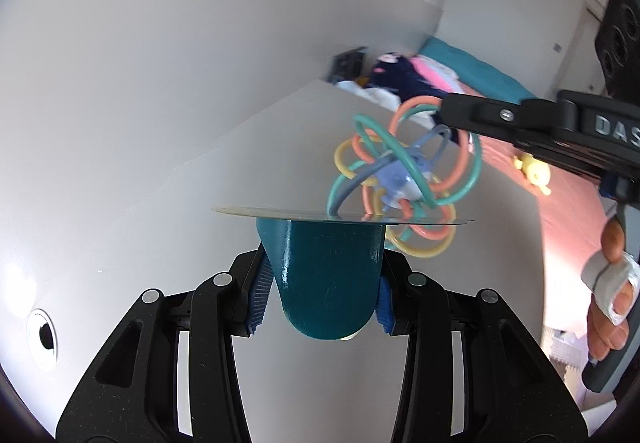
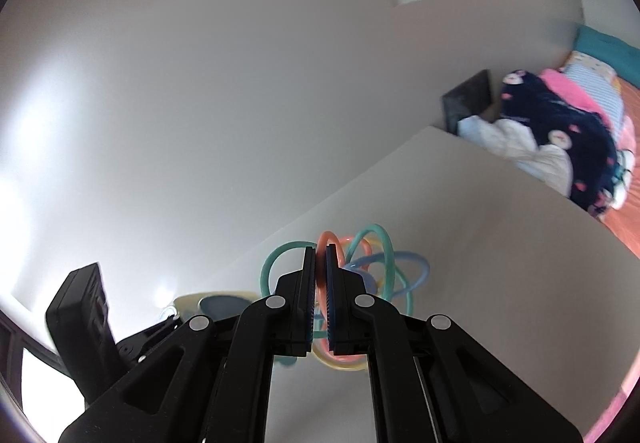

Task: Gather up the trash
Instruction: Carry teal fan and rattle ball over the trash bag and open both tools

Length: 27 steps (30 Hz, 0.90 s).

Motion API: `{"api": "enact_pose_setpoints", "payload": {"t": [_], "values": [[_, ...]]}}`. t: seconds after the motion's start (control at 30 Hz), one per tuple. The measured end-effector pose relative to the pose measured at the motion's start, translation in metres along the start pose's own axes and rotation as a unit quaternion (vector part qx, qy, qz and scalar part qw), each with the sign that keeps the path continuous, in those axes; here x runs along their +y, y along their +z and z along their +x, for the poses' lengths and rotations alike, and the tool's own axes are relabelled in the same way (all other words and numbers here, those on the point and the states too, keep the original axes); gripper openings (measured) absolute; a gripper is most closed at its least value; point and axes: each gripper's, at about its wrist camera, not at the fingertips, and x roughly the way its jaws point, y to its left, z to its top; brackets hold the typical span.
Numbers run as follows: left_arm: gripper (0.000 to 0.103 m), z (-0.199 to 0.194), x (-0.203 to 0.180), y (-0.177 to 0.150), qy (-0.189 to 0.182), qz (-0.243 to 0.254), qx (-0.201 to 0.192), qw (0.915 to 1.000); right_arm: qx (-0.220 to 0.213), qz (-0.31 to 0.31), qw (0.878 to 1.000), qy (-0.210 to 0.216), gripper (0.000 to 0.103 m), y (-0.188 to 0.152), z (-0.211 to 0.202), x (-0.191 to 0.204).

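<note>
Left gripper (image 1: pixel 320 307): jaws clamped on a teal cup (image 1: pixel 328 275), pads pressing both sides. The cup's foil lid (image 1: pixel 280 211) stands out flat beyond the rim, seen edge-on. The cup is held in the air above the white desk (image 1: pixel 180 171).

Right gripper (image 2: pixel 320 299): jaws closed on an orange loop of a ring toy (image 2: pixel 376 267), a tangle of teal, orange, yellow and blue loops. In the left view, the toy (image 1: pixel 404 179) hangs just behind the lid, clear of the desk, with a hand (image 1: pixel 608 303) on the gripper's handle at the right edge.

Beyond the desk: a bed (image 2: pixel 624 203) with an orange cover, carrying a pile of clothes (image 2: pixel 560 135). A dark box (image 2: pixel 468 99) stands beside the pile.
</note>
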Motion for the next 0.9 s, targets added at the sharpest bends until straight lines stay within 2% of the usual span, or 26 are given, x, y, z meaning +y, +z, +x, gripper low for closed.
{"api": "enact_pose_setpoints", "payload": {"t": [0.2,0.4,0.57,0.7,0.9], "values": [[0.042,-0.01,-0.061,0.002,-0.043,0.042,0.0,0.9982,-0.041,0.039,0.998,-0.03,0.006,-0.018,-0.075,-0.037],[0.042,-0.015,-0.142,0.0,-0.1,0.107,-0.005,0.9892,-0.091,0.078,0.989,-0.084,0.006,-0.036,-0.147,-0.078],[0.042,-0.015,-0.207,-0.003,-0.154,0.158,0.001,0.9753,-0.126,0.106,0.978,-0.131,0.006,-0.056,-0.199,-0.107],[0.042,-0.018,-0.252,-0.017,-0.187,0.193,0.02,0.9631,-0.143,0.132,0.966,-0.168,0.006,-0.077,-0.239,-0.128],[0.042,-0.014,-0.301,-0.037,-0.224,0.232,0.052,0.9451,-0.154,0.168,0.95,-0.212,0.006,-0.11,-0.283,-0.158]]}}
